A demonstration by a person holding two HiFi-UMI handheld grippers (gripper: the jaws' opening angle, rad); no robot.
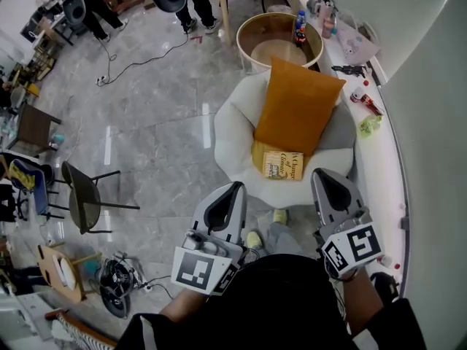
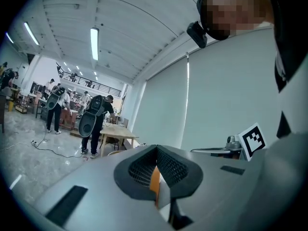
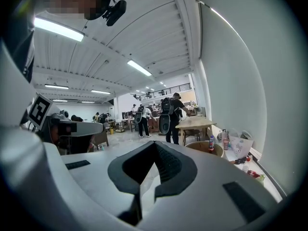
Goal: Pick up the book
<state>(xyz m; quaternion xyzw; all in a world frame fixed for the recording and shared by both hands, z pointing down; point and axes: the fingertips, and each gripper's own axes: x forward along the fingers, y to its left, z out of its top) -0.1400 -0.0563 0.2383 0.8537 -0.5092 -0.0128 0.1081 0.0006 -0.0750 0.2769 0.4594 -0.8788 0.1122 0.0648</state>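
Fingers (image 1: 228, 208) closed; book (image 1: 282, 164) on white chair (image 1: 233, 133), glossy marble floor (image 1: 153, 100) around.

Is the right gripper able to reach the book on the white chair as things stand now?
Probably yes: the book lies at the chair seat's front, and nothing stands between it and the right gripper. Its jaws are shut and must open first.

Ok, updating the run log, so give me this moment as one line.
book: on white chair, in front of orange cushion, untouched | left gripper: shut, empty | right gripper: shut, empty
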